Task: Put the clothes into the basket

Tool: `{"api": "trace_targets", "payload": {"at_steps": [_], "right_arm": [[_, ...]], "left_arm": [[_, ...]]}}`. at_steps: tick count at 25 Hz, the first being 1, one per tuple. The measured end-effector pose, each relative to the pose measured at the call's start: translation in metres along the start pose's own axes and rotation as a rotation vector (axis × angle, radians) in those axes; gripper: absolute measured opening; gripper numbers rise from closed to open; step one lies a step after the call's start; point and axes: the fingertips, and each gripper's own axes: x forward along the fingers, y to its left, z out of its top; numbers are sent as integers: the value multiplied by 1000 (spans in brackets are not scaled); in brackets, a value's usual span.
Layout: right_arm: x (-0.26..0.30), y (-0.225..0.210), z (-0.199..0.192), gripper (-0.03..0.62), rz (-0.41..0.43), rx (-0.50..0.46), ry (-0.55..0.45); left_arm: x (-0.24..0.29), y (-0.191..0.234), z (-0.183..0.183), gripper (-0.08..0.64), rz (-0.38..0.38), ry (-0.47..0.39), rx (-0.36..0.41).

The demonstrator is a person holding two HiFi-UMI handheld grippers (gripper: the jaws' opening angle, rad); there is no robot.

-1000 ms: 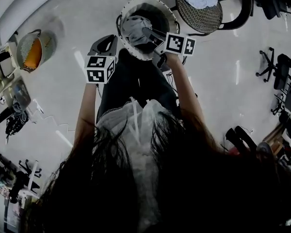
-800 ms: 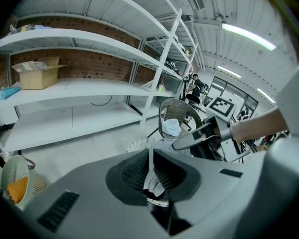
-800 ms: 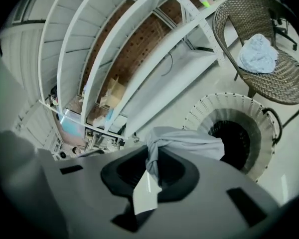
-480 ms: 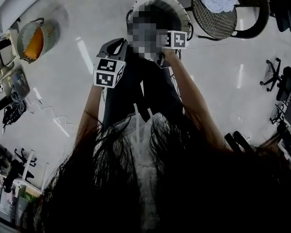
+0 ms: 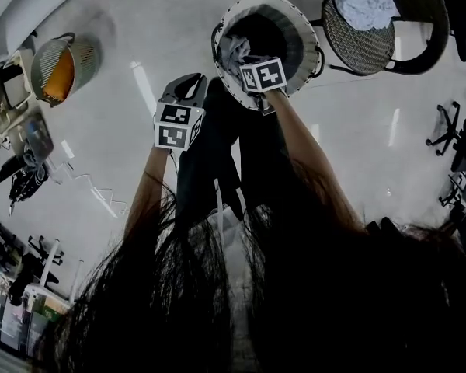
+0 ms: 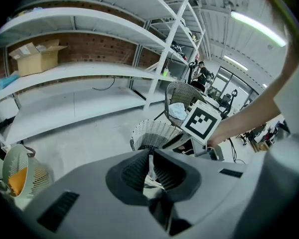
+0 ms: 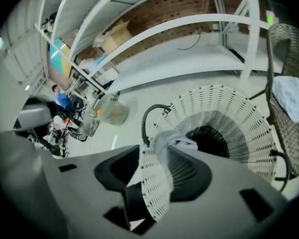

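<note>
The right gripper [image 7: 157, 156] has dropped from above the basket mouth a second ago to the near rim of the white basket [image 5: 295, 14], which stands on the floor at the top centre of the head view. Its jaws, closed then, are now opening. The grey garment [image 5: 233, 49] it carried lies bunched between the parting jaws and draped over the basket's slatted rim, at the left edge of the mouth. It is no longer squeezed.

I judge this to be the release. The garment has reached the basket but hangs on the lip and is not down in the dark bottom, so it may need a nudge inward to count as properly in.

The left gripper [image 6: 149, 156] has also sunk a little. It hangs over the floor just left of the basket with its jaws together. A pale sliver shows in the slit between them, and I cannot tell whether it is a scrap of cloth or only the floor behind.

- **Grippers:** two.
- **Baskets:** two, the white one and a second basket [image 5: 78, 53] at the upper left with something orange inside.
- **Chairs:** one chair [image 5: 419, 22] at the upper right.
- **Clothes:** two pieces, the grey garment and a white cloth [image 5: 365, 2] lying on the chair seat, not yet collected.
</note>
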Motion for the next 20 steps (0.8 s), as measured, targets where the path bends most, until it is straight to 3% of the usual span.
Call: {"api": "trace_targets", "payload": {"at_steps": [1,2,7,12,20], "right_arm": [[3,2,1,207,3,-32,10],[4,4,2,227,8,-53,18],[1,8,9,227,28,-59,-1],[-8,12,17,227,51,-28,-49],[-49,16,41,225,66,34,-219]], "left_arm": [[1,3,0,38,6,1,-1],[0,6,1,38,12,-1,-5],[-5,9,2,38,24,-7,-29],[-8,5,-1,38,15,4,-7],[-8,-4,14,38,-2,-12,30]]}}
